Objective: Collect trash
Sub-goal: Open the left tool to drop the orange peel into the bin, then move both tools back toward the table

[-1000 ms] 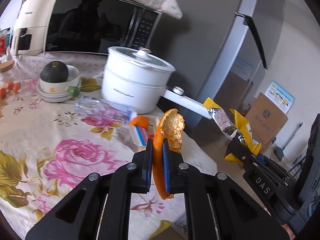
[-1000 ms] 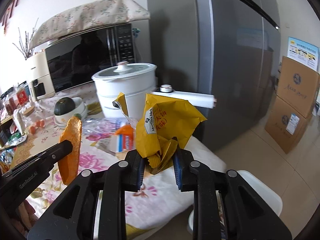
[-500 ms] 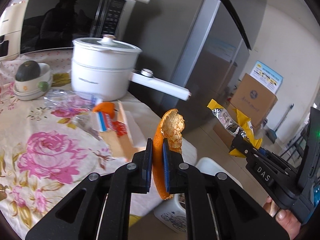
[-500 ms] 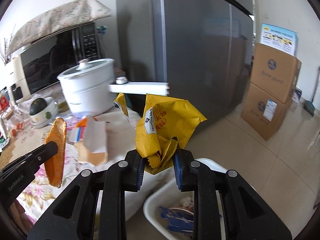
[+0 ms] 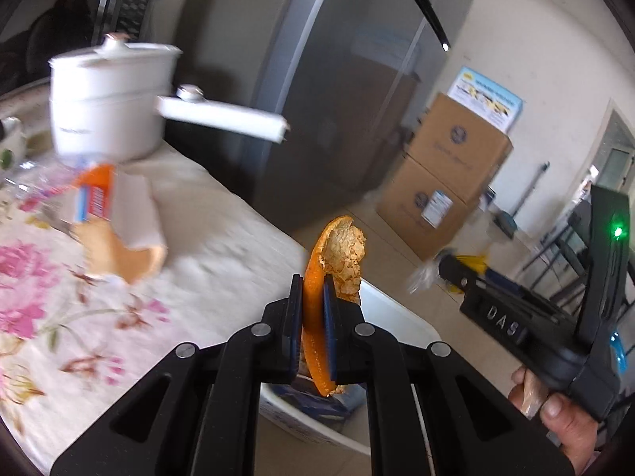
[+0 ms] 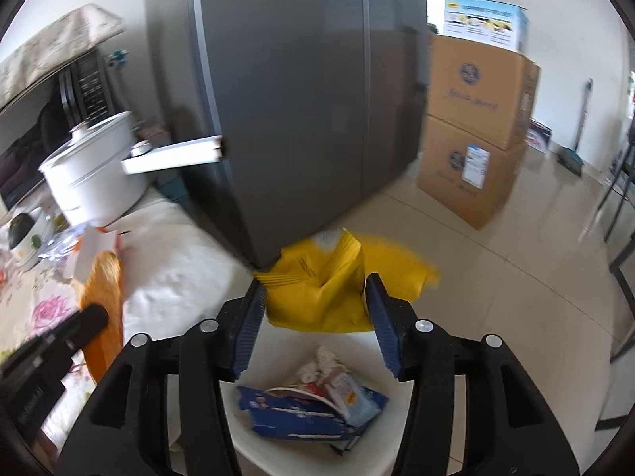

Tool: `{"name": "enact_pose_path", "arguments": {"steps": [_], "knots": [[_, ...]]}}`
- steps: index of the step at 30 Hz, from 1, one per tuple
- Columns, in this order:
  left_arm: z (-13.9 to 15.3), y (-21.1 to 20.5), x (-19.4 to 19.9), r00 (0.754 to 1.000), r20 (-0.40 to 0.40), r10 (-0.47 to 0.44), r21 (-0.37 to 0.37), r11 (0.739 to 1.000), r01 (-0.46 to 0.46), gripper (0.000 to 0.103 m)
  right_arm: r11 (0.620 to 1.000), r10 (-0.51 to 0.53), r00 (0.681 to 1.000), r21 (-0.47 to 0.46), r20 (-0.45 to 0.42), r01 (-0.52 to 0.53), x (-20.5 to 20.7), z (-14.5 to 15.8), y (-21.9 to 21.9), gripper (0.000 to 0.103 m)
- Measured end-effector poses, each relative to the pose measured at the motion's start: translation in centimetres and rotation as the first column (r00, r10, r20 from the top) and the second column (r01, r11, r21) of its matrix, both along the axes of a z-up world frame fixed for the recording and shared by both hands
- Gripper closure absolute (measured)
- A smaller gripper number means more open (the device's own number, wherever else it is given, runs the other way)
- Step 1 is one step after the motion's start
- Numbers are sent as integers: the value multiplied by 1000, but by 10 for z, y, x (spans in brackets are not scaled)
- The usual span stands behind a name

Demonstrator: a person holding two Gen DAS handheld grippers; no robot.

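Now, by label:
Bench [image 5: 222,246]: flowered cloth, beside the bin; white pot [image 5: 107,99] at its back.
Room: tiled floor; fridge [image 6: 301,91] behind the bin, boxes [image 6: 472,127] beyond.
Bin [image 6: 397,428]: white, holding blue wrappers [image 6: 309,408].
Left tongs [image 5: 313,317]: clenched on orange peel [image 5: 337,254], above the bin.
Right tongs [image 6: 315,313]: just been opening, pads clear of the yellow bag [image 6: 321,293], which is above the bin.
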State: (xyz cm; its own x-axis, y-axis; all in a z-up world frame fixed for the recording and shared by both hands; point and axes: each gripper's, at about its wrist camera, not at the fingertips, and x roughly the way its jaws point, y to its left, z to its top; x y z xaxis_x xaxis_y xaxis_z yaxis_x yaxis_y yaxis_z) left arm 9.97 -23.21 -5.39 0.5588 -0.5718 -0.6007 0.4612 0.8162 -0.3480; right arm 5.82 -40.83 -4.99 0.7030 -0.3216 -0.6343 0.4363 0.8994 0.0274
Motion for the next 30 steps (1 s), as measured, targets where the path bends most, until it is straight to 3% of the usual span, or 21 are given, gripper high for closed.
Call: {"name": "enact_pose_path", "arguments": {"steps": [2, 8, 15, 18, 20, 28, 30], "knots": [[-5, -14, -1, 1000, -13, -26, 3, 1000, 26, 93, 999, -44, 999, 0, 9, 44, -4, 1, -11, 38], [-20, -44, -2, 996, -39, -84, 16, 996, 85, 93, 996, -81, 996, 35, 33, 80, -10, 4, -30, 34], [-36, -62, 2, 987, -91, -135, 2, 991, 136, 90, 992, -126, 991, -10, 44, 127, -18, 5, -36, 24], [-40, -66, 3, 984, -96, -151, 10, 988, 152, 74, 986, -155, 987, -45, 47, 157, -19, 6, -38, 19], [-41, -67, 3, 984, -96, -150, 14, 988, 152, 56, 983, -170, 984, -60, 51, 173, -20, 6, -40, 14], [-37, -61, 2, 992, -55, -115, 63, 991, 119, 54, 978, -190, 980, -80, 62, 194, -16, 9, -37, 7], [-32, -54, 2, 995, -36, -91, 67, 993, 93, 49, 976, -188, 980, -98, 63, 193, -13, 10, -32, 7]]}}
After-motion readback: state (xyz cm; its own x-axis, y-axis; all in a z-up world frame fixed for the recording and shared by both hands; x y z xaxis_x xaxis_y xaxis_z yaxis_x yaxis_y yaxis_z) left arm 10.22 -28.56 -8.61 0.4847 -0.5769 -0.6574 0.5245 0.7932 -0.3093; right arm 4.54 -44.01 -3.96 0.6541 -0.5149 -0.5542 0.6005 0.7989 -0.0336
